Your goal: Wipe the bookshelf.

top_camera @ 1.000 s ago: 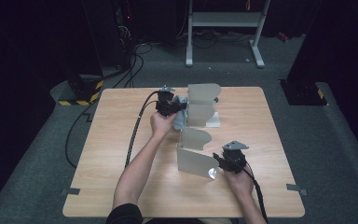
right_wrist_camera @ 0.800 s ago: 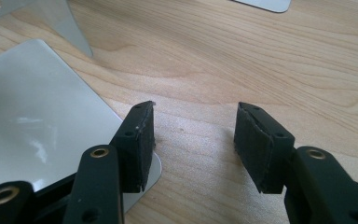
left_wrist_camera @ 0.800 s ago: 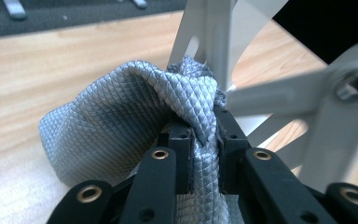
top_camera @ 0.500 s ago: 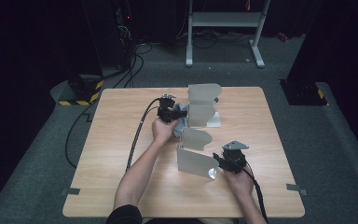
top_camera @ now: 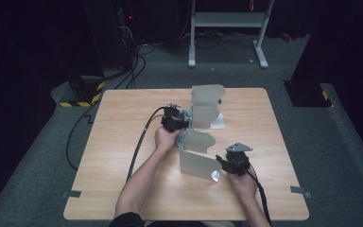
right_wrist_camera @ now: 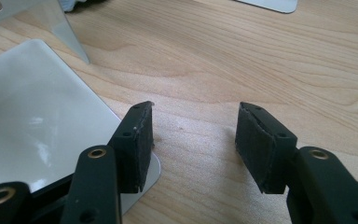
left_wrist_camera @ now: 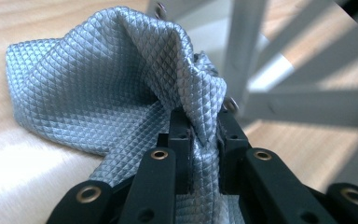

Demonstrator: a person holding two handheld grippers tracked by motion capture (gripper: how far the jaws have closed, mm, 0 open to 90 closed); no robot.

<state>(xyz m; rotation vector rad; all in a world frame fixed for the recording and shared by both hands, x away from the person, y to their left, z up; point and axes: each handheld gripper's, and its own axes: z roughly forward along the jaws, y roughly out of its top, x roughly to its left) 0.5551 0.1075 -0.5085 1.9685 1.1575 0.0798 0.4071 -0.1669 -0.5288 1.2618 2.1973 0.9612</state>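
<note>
On the left of the worktop (top_camera: 123,142), the left gripper (top_camera: 174,119) has its jaws clamped on a fold of grey quilted cloth (left_wrist_camera: 121,88); in the left gripper view the fabric is bunched up between the pads, with the rest draped down onto the wood beside a pale metal rack (top_camera: 207,112). In the high view the cloth (top_camera: 185,115) sits against the left side of that rack, near the middle of the worktop and a little toward its far edge. The step in hand appears to be handling the cloth at the rack, either drawing it off or laying it down beside it; which of the two cannot be told. Further right and nearer the person, a bent metal plate (top_camera: 197,163) stands on the worktop, and the right gripper (top_camera: 228,165) waits at its right edge. In the right gripper view its jaws stand wide apart with nothing between them, the left pad (right_wrist_camera: 137,142) just over the plate's rounded corner (right_wrist_camera: 37,121) and bare wood beneath the gap. The next move likely calls for the left gripper to keep a firm pinch while guiding the cloth clear of the rack's uprights so it does not snag, while the right gripper either steadies the plate or comes across to take a second corner of the cloth.
</note>
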